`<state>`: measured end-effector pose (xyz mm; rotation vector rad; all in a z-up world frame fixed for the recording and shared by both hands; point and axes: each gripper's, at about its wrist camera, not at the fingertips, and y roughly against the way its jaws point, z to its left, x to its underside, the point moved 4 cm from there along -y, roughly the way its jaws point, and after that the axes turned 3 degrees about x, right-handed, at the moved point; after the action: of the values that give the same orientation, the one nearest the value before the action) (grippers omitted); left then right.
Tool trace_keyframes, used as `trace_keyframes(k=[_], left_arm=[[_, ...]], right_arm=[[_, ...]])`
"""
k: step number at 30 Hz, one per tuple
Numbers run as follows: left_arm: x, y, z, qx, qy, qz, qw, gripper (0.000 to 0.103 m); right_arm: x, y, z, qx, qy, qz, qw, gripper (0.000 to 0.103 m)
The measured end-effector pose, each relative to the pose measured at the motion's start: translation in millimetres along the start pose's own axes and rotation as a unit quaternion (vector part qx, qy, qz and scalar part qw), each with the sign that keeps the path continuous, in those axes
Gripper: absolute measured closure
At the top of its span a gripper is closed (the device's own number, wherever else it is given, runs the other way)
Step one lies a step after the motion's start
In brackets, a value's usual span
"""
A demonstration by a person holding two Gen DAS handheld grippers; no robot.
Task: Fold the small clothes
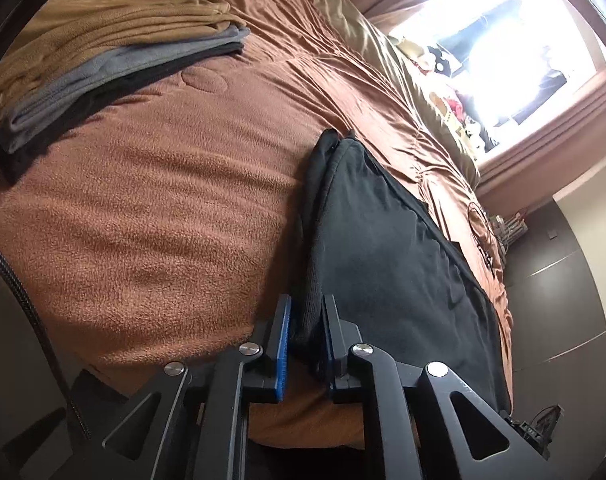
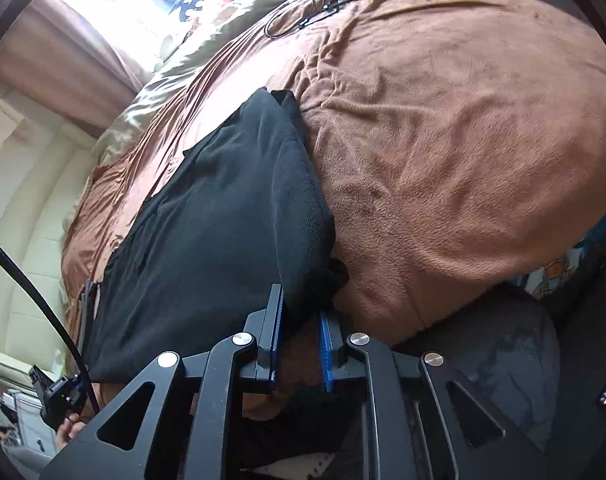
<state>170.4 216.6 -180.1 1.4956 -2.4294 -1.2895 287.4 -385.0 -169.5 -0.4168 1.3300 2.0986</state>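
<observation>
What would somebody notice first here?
A black cloth lying on a big brown blanket, its near edge between the fingers of both hand-held grippers. Next, a neat pile of folded clothes far left on the bed, and a bright window behind.

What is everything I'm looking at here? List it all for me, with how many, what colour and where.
black garment: one, black, folded flat on the bed, its near edge between both grippers' fingers
bed blanket: one, rust brown and fleecy, covering the bed
folded stack: three pieces, tan on grey on black, on the far left of the bed in the left view
olive sheet: one, olive, along the bed's far side near the window
curtains: reddish brown, beside the bright window
cable: one, black, coiled on the blanket's far end
left gripper: one, black with blue pads, slightly parted around the garment's edge
right gripper: one, black with blue pads, slightly parted at the garment's other corner
</observation>
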Motion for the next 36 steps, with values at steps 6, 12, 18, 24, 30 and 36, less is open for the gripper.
trace_keyframes(k=[6,12,18,24,30,36], left_arm=[[13,-2,-2,0.010,-0.007,0.011,0.9999,0.056],[20,-13,0,0.020,0.002,0.021,0.9996,0.056],[17,-23,-4,0.023,-0.005,0.020,0.9995,0.056],[15,-26,-3,0.030,-0.005,0.020,0.9993,0.056],[8,-30,1,0.040,-0.008,0.023,0.9989,0.056],[7,-30,9,0.037,0.003,0.014,0.9992,0.073]], right_arm=[[4,27,13,0.043,0.042,-0.027,0.998,0.090],[9,53,22,0.068,0.057,-0.060,0.994,0.090],[17,34,67,0.058,0.124,-0.035,0.990,0.090],[27,2,117,0.046,0.167,-0.002,0.985,0.090],[34,-30,156,0.031,0.207,0.030,0.977,0.090],[46,-61,194,0.016,0.252,0.063,0.966,0.090]])
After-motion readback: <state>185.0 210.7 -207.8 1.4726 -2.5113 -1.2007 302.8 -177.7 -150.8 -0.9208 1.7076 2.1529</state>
